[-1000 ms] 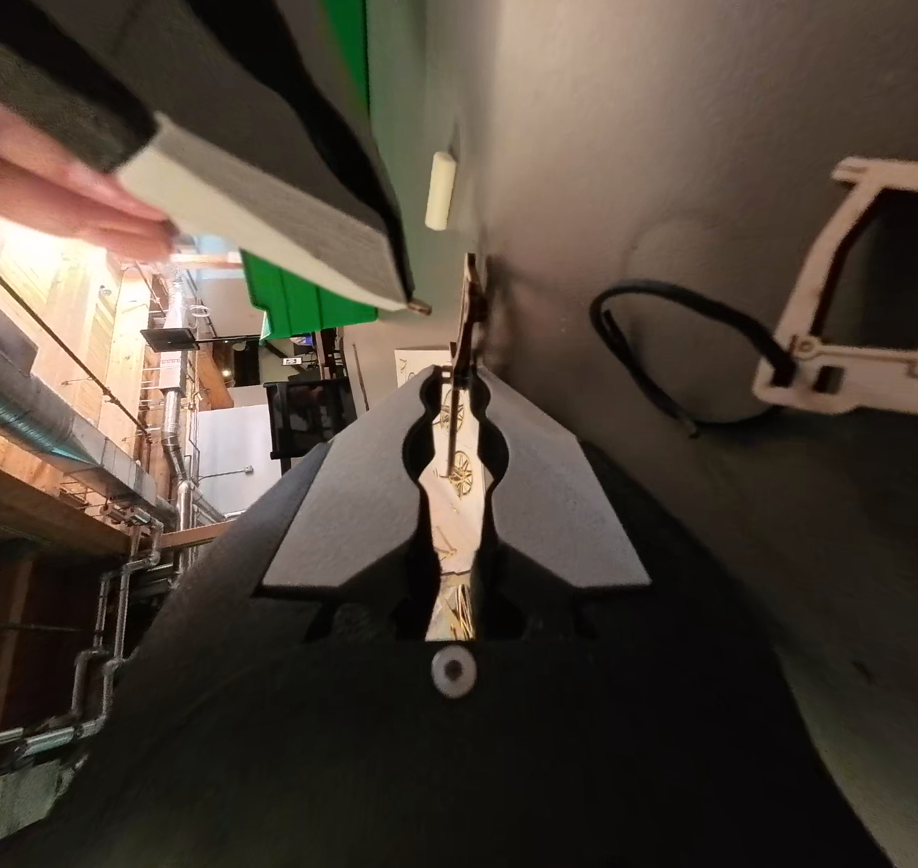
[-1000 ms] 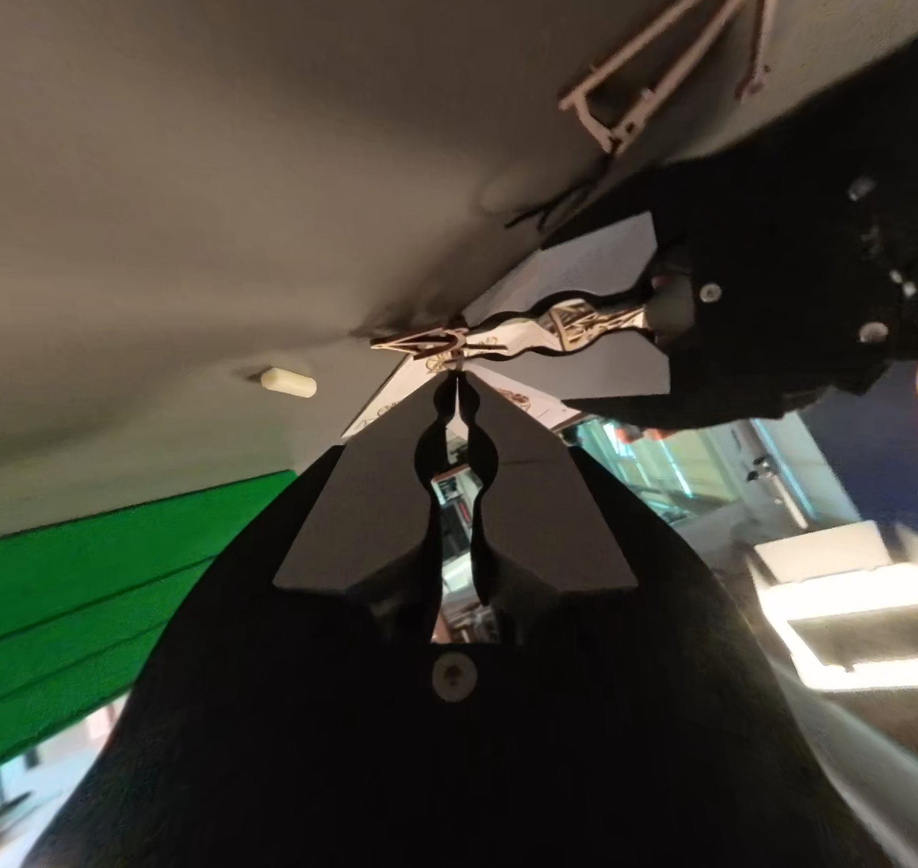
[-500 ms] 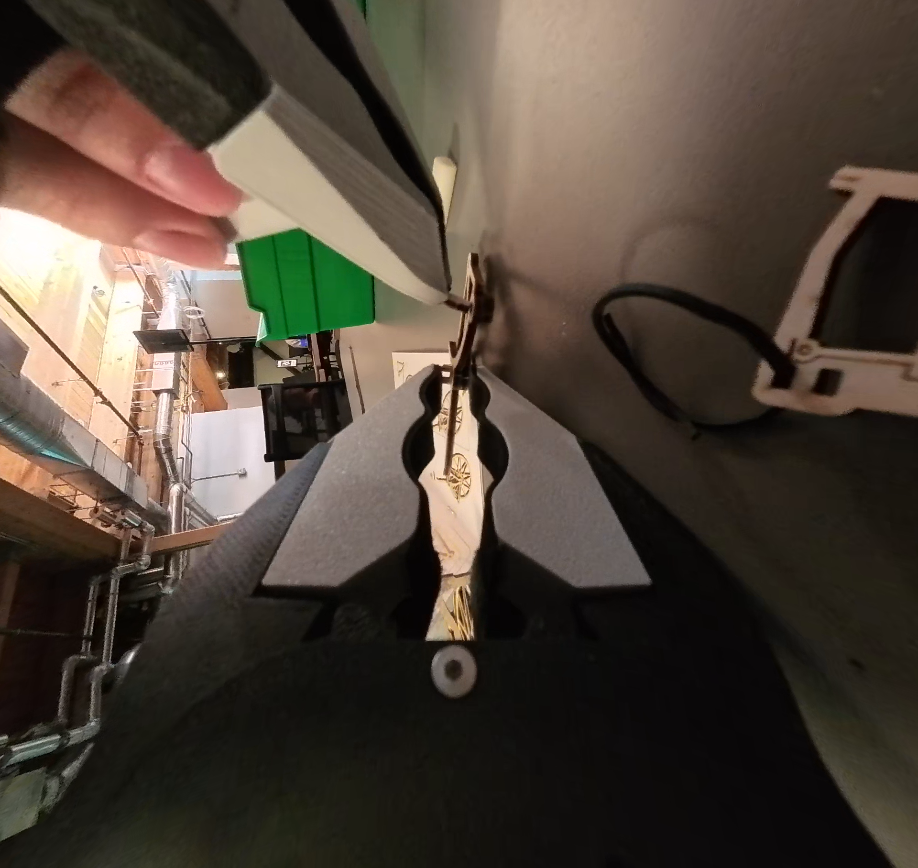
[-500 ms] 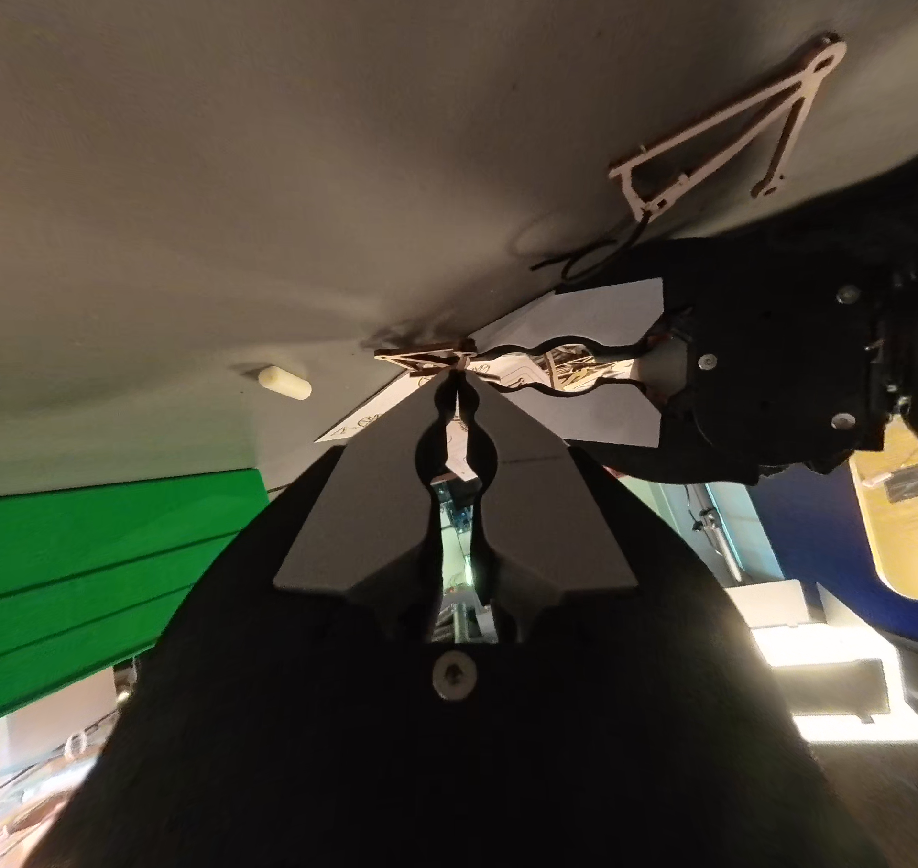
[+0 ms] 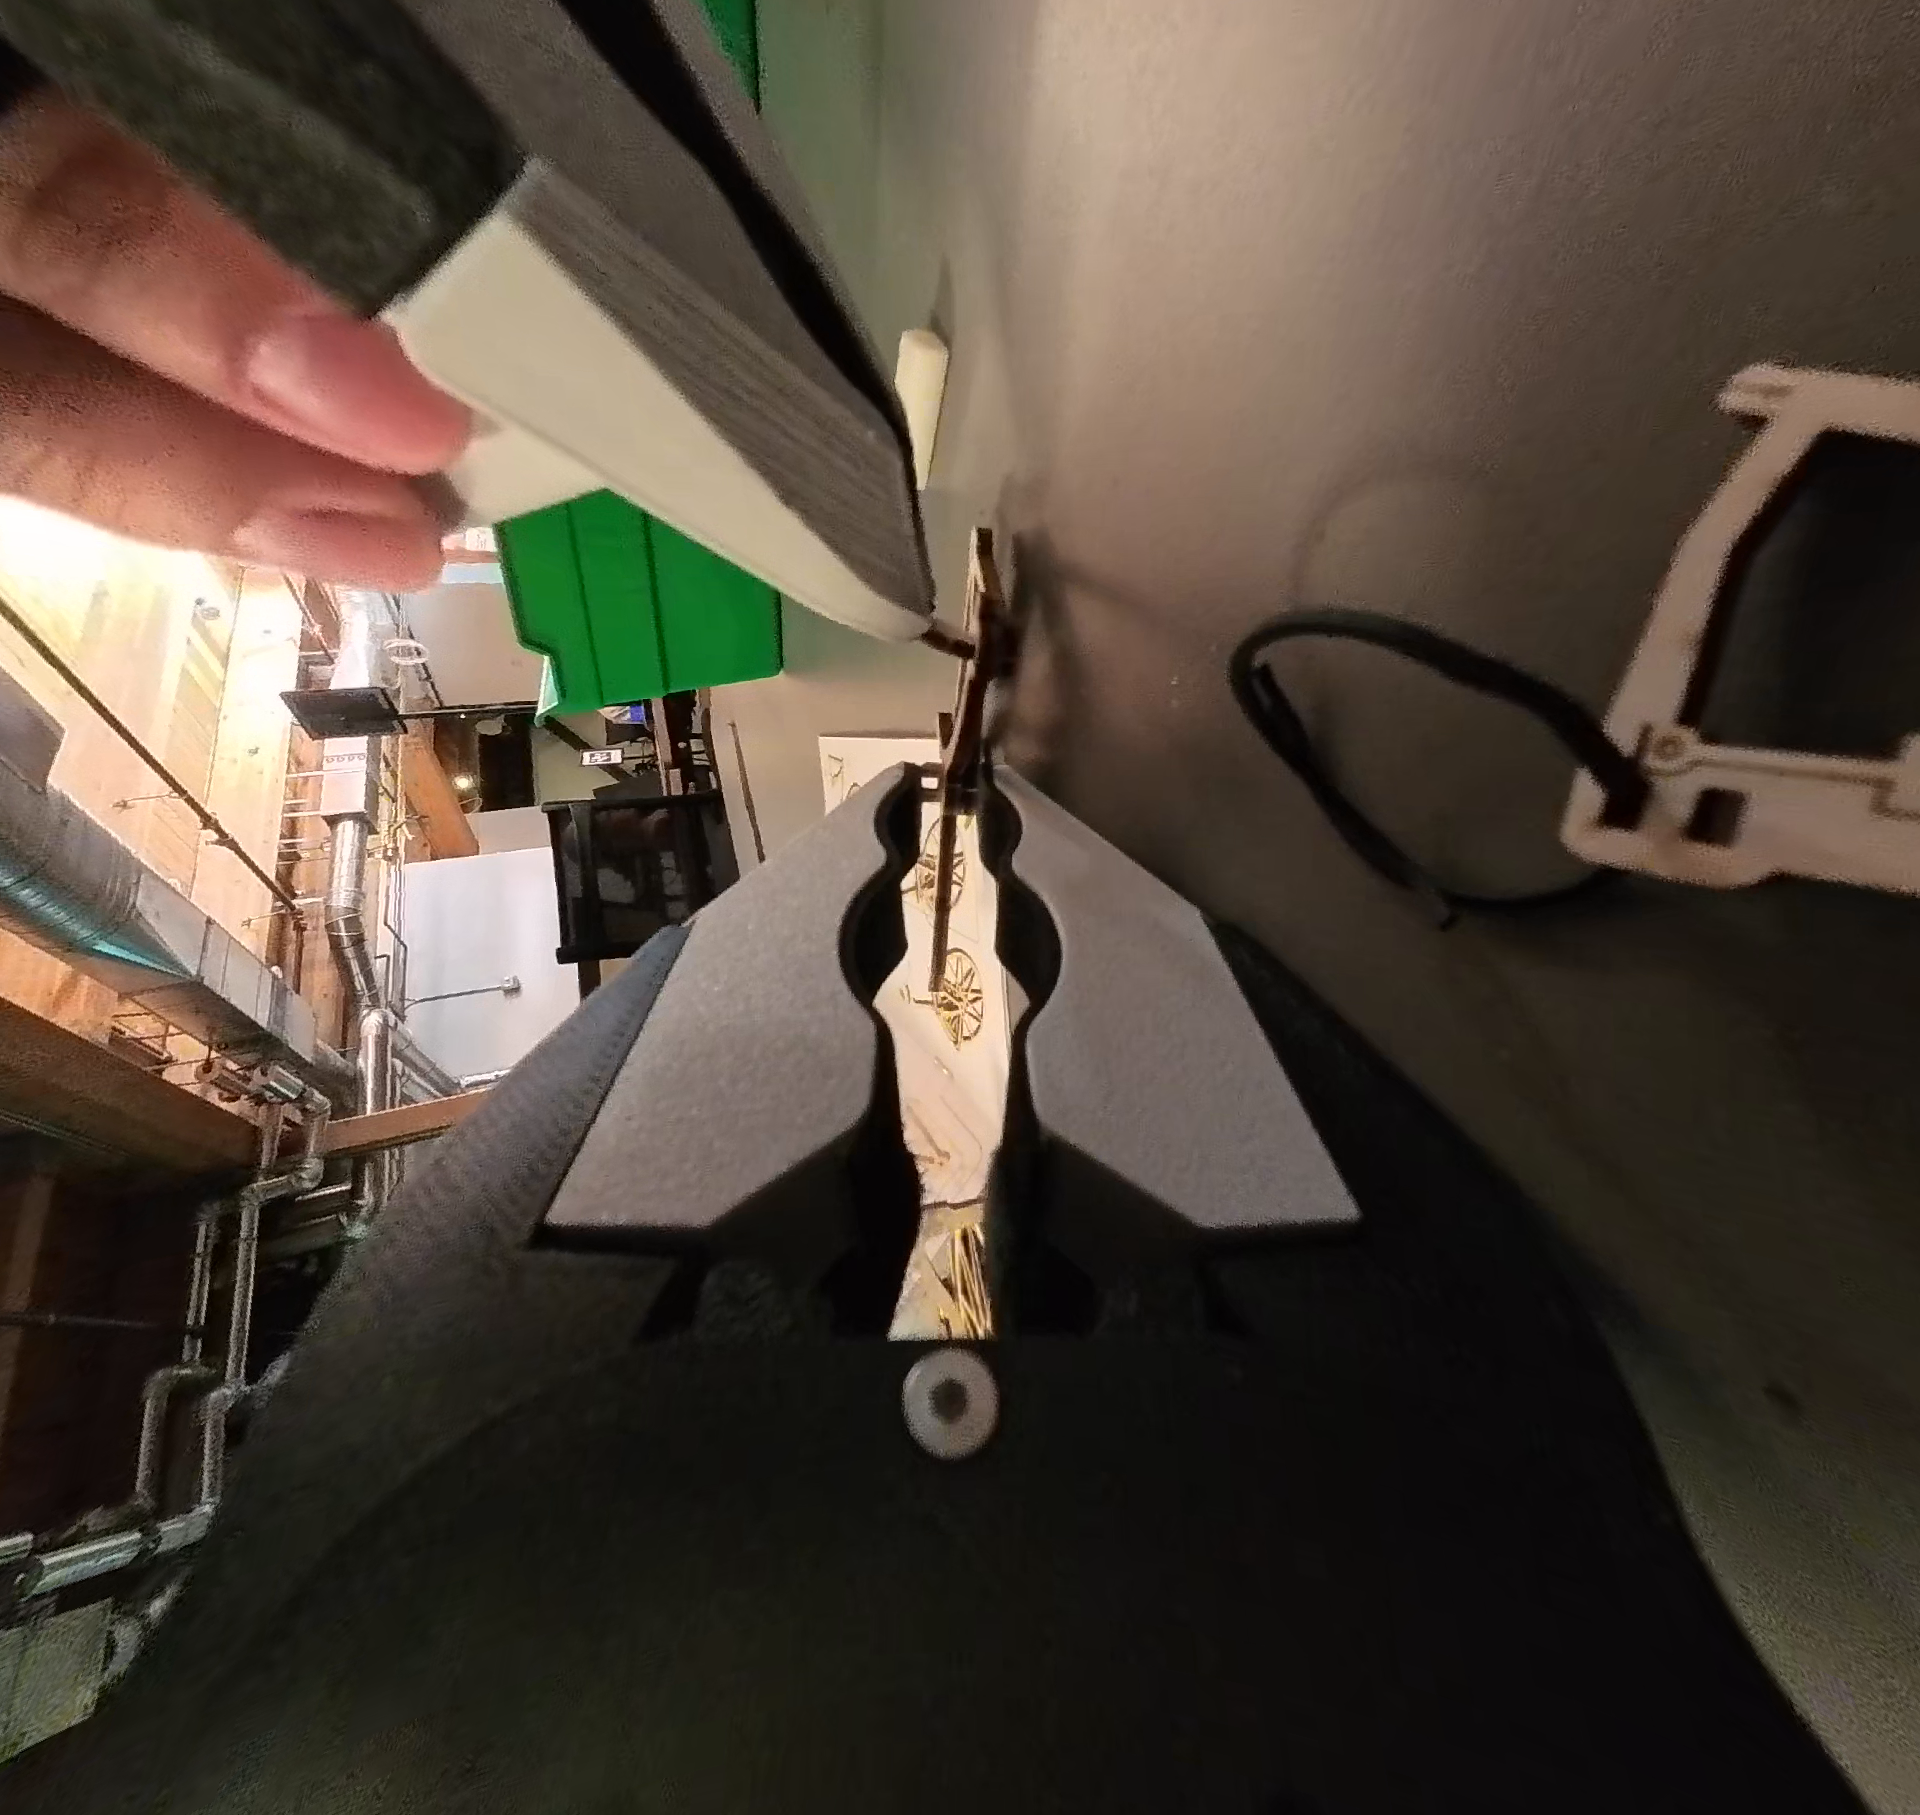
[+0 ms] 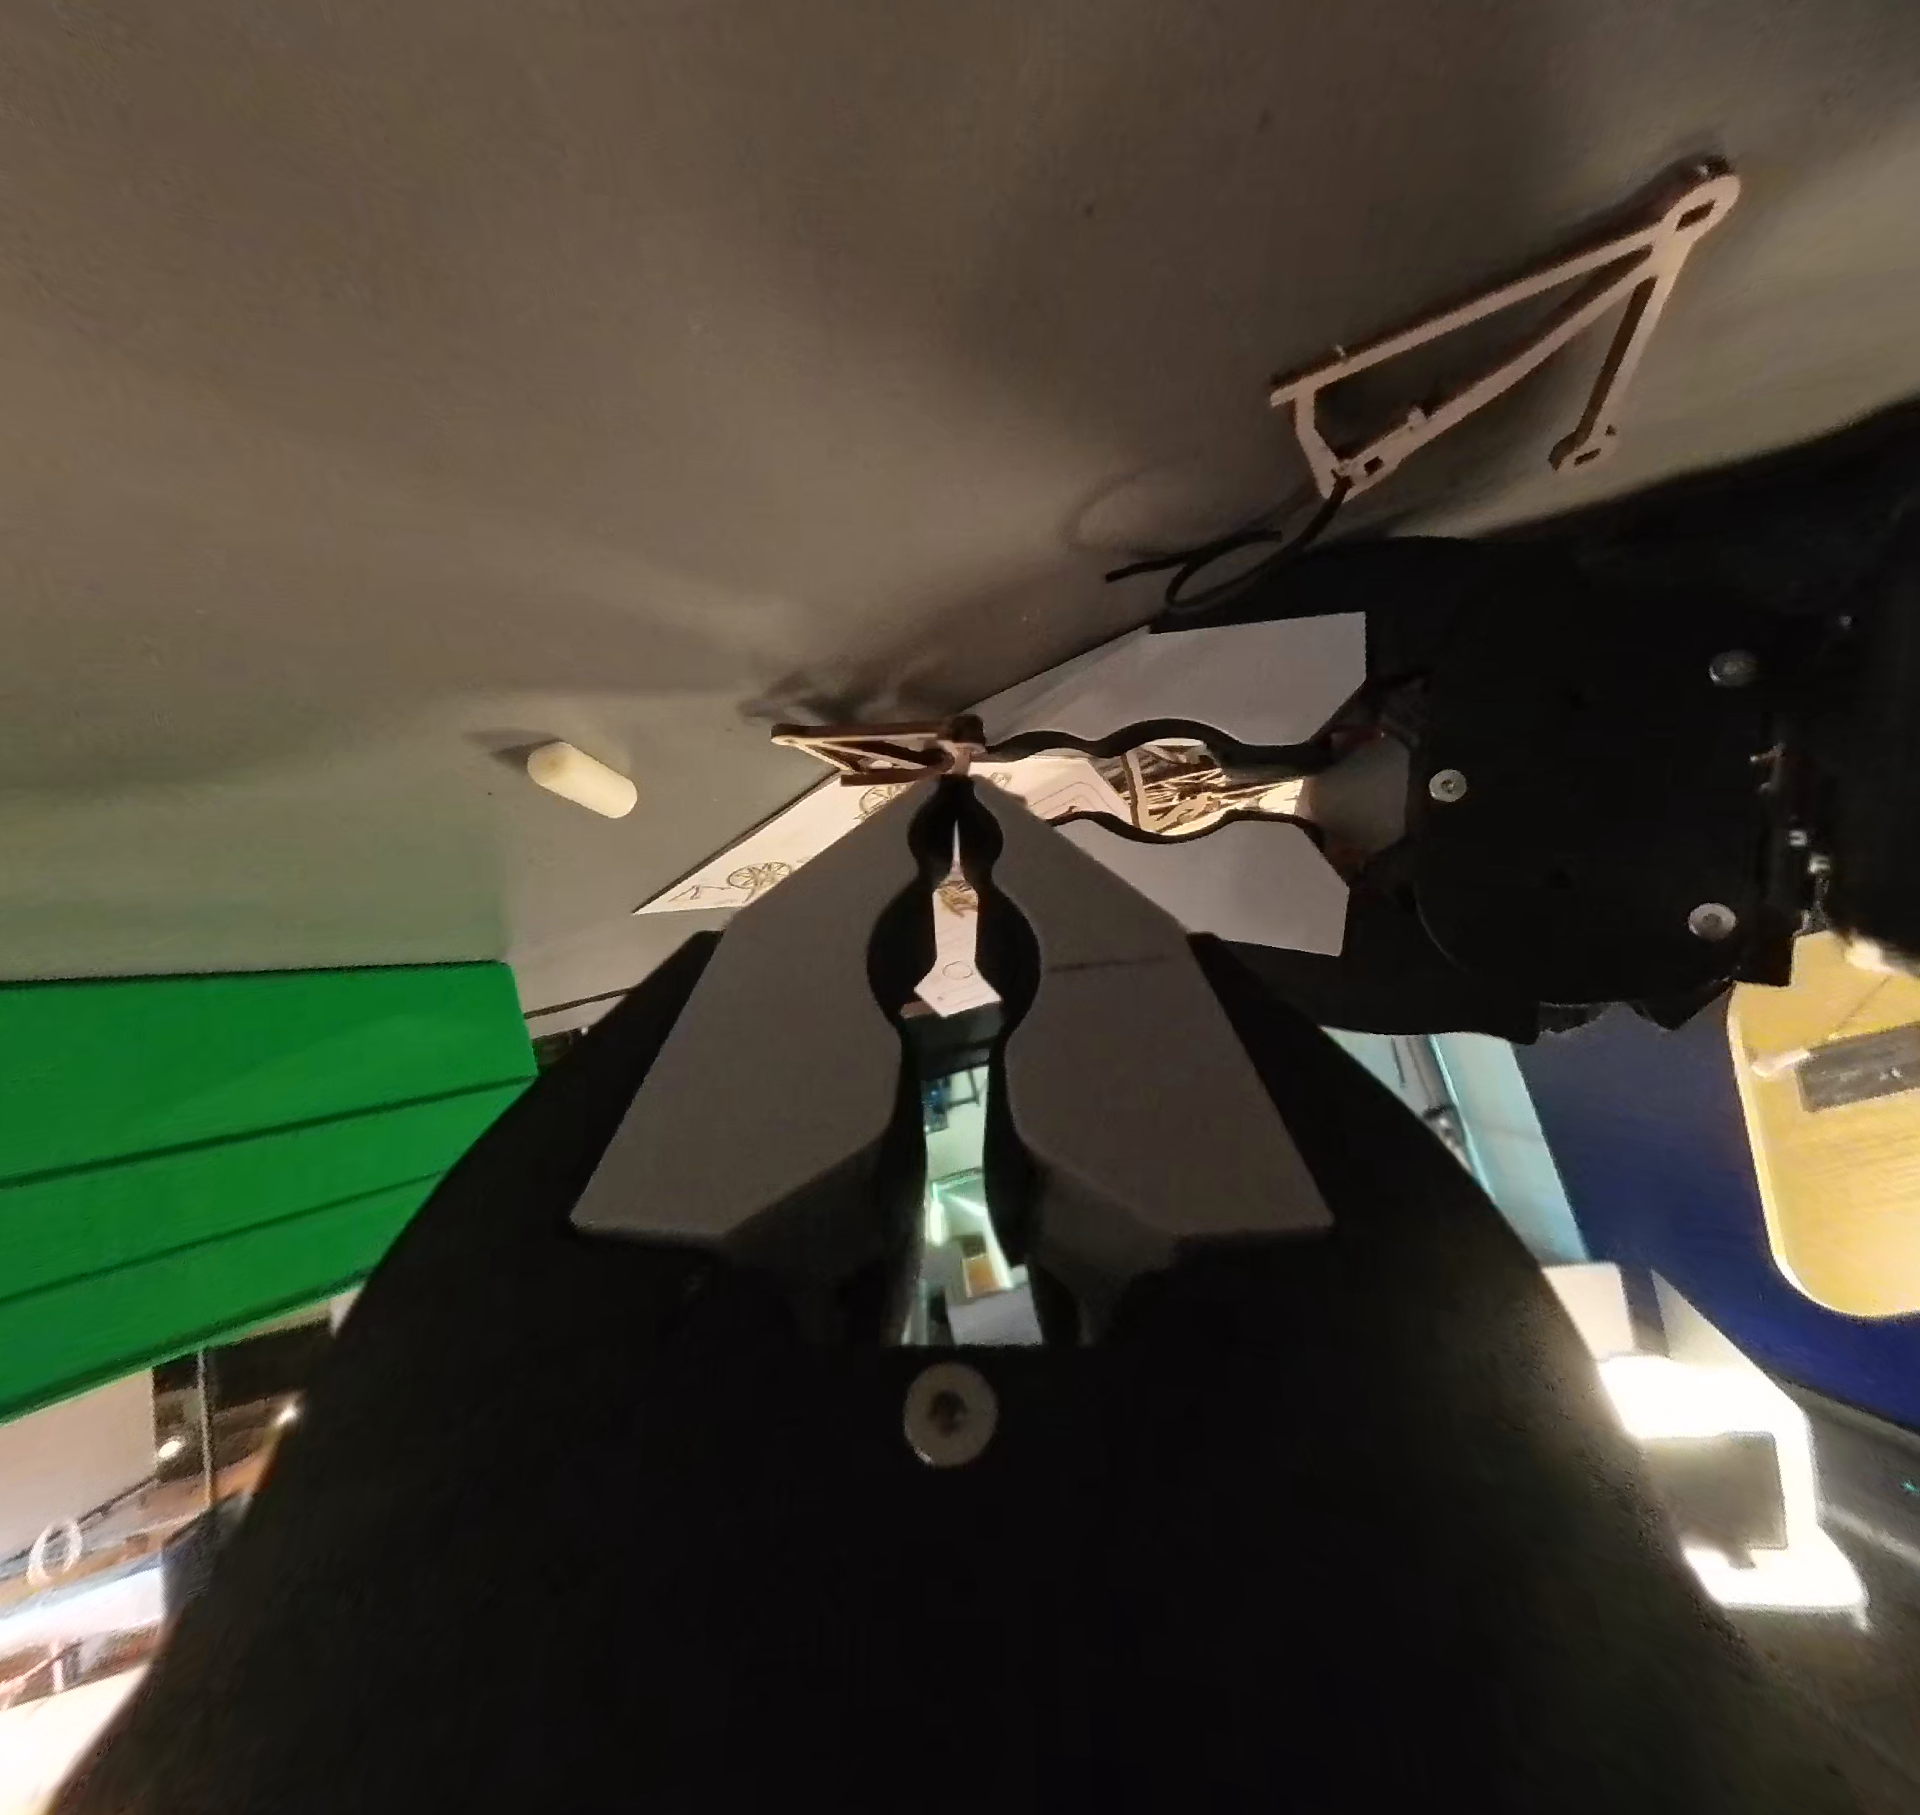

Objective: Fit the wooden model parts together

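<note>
The left gripper [image 5: 951,789] was clamped on a thin flat wooden model piece [image 5: 982,622] held edge-on just above the grey table [image 5: 1351,207]. The right gripper [image 6: 954,791] pinched a small wooden peg [image 5: 951,641] against that piece. Beside the piece stood a green plastic bin [image 6: 239,1121], contents hidden.

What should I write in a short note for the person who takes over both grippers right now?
Left gripper: shut on the thin wooden part, held on edge just above the grey table.
Right gripper: shut on a small peg, its tip at the thin wooden part.
Wooden frame and black cord lie on the table, untouched; a white dowel too.
Done: both pieces grasped and brought together.
Left: seat the peg fully, then add the frame.
</note>
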Demonstrator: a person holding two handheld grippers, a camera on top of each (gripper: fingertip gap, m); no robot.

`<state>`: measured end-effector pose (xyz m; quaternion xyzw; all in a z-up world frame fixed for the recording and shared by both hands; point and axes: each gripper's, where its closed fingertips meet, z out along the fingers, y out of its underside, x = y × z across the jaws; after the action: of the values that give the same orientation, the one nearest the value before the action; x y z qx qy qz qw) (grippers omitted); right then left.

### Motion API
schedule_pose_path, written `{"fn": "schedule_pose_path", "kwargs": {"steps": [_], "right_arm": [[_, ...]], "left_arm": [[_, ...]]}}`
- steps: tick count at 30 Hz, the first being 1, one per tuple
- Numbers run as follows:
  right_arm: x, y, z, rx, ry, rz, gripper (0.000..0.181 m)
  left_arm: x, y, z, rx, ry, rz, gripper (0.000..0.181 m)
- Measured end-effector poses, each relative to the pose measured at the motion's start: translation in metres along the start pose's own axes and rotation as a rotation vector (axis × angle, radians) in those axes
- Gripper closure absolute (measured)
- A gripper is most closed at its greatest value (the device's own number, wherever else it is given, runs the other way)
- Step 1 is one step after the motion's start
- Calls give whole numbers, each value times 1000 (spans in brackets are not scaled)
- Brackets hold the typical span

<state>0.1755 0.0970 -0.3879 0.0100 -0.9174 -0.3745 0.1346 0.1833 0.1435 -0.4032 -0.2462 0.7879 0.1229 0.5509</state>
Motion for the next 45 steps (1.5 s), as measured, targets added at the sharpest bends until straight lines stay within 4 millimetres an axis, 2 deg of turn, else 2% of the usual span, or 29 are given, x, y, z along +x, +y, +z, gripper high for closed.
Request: {"fn": "schedule_pose_path", "kwargs": {"steps": [16, 45], "right_arm": [[3, -2, 4, 38, -75, -108, 181], [4, -3, 5, 50, -81, -85, 177]], "left_arm": [[0, 1, 0, -20, 5, -16, 172], [0, 0, 0, -26, -5, 17, 172]]}}
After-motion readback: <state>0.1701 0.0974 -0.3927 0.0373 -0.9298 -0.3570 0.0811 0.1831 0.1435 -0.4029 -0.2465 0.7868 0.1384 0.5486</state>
